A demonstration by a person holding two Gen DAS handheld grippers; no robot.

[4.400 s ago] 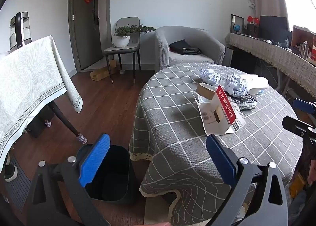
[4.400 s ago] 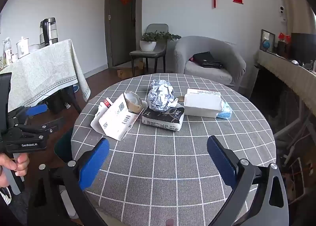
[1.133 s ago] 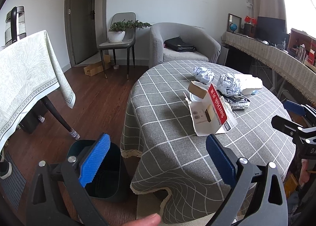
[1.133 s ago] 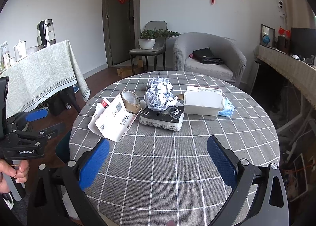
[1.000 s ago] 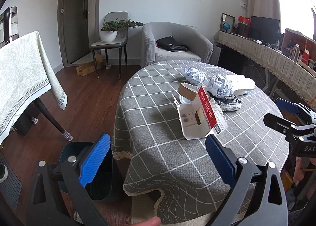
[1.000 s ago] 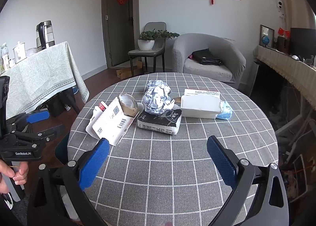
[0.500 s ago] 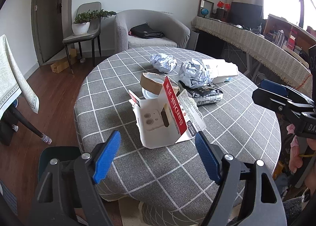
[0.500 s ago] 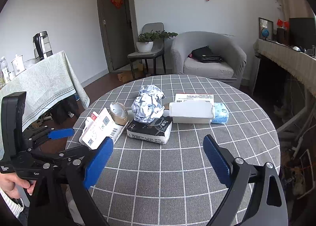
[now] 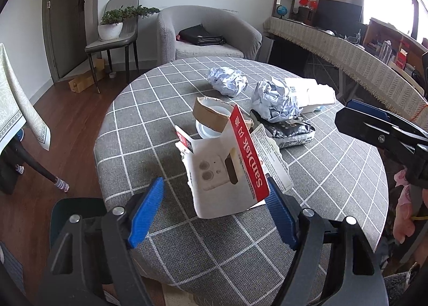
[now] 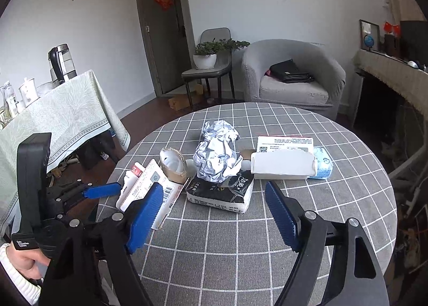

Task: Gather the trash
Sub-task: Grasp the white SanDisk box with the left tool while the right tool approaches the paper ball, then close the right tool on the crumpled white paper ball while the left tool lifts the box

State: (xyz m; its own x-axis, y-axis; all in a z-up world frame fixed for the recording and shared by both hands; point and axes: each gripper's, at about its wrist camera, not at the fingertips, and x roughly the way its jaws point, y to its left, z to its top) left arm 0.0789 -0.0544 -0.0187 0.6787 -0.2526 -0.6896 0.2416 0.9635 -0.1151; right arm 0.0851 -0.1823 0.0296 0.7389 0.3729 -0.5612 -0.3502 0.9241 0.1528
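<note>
Worktop: I see a round worktop (image 9: 149, 129) draped in grey cloth with a white grid, its hem hanging over the edge.
Torn box: a white cardboard SanDisk box (image 9: 227, 169), ripped open with ragged edges and a red side panel, stands at the near-left rim of the worktop; it fills the gap in front of my left tongs.
Tape roll: a brown cardboard tape roll (image 9: 211, 116) sits just behind the box, tilted, touching it.
Paper balls: two crumpled paper balls, pale and creased; the nearer ball (image 10: 216, 159) rests on a black packet (image 10: 222, 191), the farther ball (image 9: 227, 80) lies apart behind it.
White carton: a flat white carton (image 10: 283, 164) with a torn lip lies right of the packet, a blue tissue pack (image 10: 322, 167) touching its end.
Bin: a dark bin (image 9: 75, 209) stands on the wooden floor below the worktop's edge.
Left tongs: my left tongs (image 9: 214, 212) are spread, ribbed blue pads either side of the box, the right pad just beside the red panel; contact I cannot tell.
Right tongs: my right tongs (image 10: 214, 215) are spread wide, level, held over the near part of the cloth, pointing at the packet.
</note>
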